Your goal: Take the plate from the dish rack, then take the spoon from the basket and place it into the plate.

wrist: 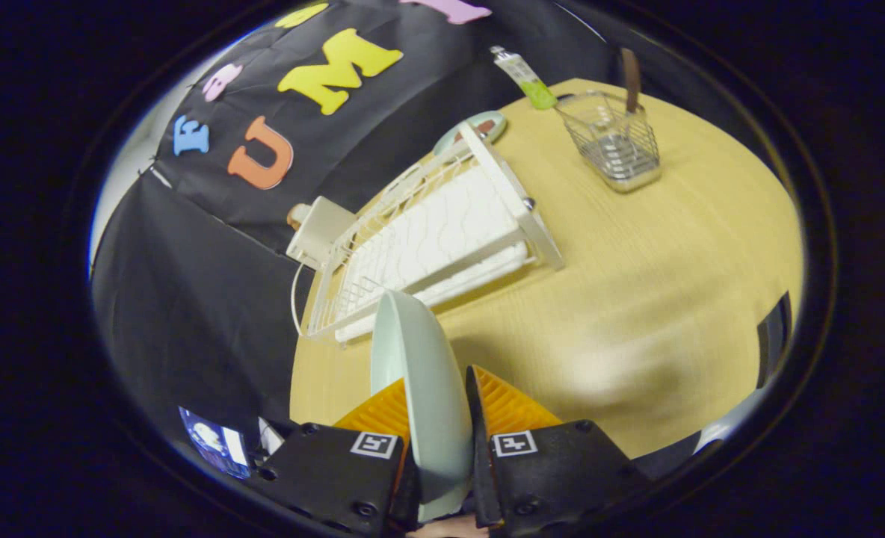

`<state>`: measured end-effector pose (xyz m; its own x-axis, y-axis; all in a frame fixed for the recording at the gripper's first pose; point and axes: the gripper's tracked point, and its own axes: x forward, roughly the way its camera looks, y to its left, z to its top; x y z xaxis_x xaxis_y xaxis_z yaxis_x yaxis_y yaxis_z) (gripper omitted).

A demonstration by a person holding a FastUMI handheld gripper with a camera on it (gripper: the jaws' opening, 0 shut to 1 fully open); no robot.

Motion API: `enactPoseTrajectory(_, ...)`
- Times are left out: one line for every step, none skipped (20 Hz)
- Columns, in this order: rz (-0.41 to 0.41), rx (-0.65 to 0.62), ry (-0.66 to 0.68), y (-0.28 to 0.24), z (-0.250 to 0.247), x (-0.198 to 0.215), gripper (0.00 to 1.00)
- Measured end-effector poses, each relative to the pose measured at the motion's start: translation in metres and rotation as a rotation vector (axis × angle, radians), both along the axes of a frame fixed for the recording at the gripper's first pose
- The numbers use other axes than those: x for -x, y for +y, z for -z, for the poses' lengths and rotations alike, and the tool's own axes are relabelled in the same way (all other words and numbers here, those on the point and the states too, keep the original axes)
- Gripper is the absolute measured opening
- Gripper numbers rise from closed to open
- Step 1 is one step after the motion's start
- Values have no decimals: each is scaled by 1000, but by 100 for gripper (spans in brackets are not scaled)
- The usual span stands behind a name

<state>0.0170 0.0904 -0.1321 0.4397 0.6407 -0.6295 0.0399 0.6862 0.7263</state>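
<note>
A pale green plate [420,373] stands on edge between my fingers, and my gripper [436,400] is shut on its rim. It hangs above the wooden table [637,299], just in front of the white dish rack [427,239], which lies beyond the fingers. Farther off stands a wire basket [616,142] with a brown spoon handle [630,75] sticking up out of it.
A tube with a green end [523,76] lies past the basket near the table's far edge. A small oval dish [478,128] sits behind the rack. A white box [319,228] with a cable stands at the rack's left end.
</note>
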Motion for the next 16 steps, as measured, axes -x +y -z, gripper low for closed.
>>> enactPoseTrajectory(8, -23, 18, 1, 7, 0, 33)
enactPoseTrajectory(11, -39, 28, 1, 11, -2, 33)
enactPoseTrajectory(12, -51, 30, 1, 15, -3, 33)
enactPoseTrajectory(13, -59, 35, 1, 18, -5, 33)
enactPoseTrajectory(10, -60, 43, 0, 22, -8, 33)
enactPoseTrajectory(9, -67, 48, 3, 26, -9, 33)
enactPoseTrajectory(13, -90, 58, 3, 28, -10, 34)
enactPoseTrajectory(15, -112, 71, 2, 29, -9, 35)
enactPoseTrajectory(23, -123, 73, 0, 31, -11, 36)
enactPoseTrajectory(30, -118, 69, -4, 33, -13, 37)
enactPoseTrajectory(39, -115, 62, -8, 33, -16, 40)
enactPoseTrajectory(46, -109, 55, -9, 32, -18, 43)
enactPoseTrajectory(56, -103, 45, -11, 31, -22, 46)
enactPoseTrajectory(61, -88, 33, -14, 31, -26, 51)
enactPoseTrajectory(63, -74, 18, -17, 31, -27, 52)
enactPoseTrajectory(67, -61, 2, -20, 29, -27, 53)
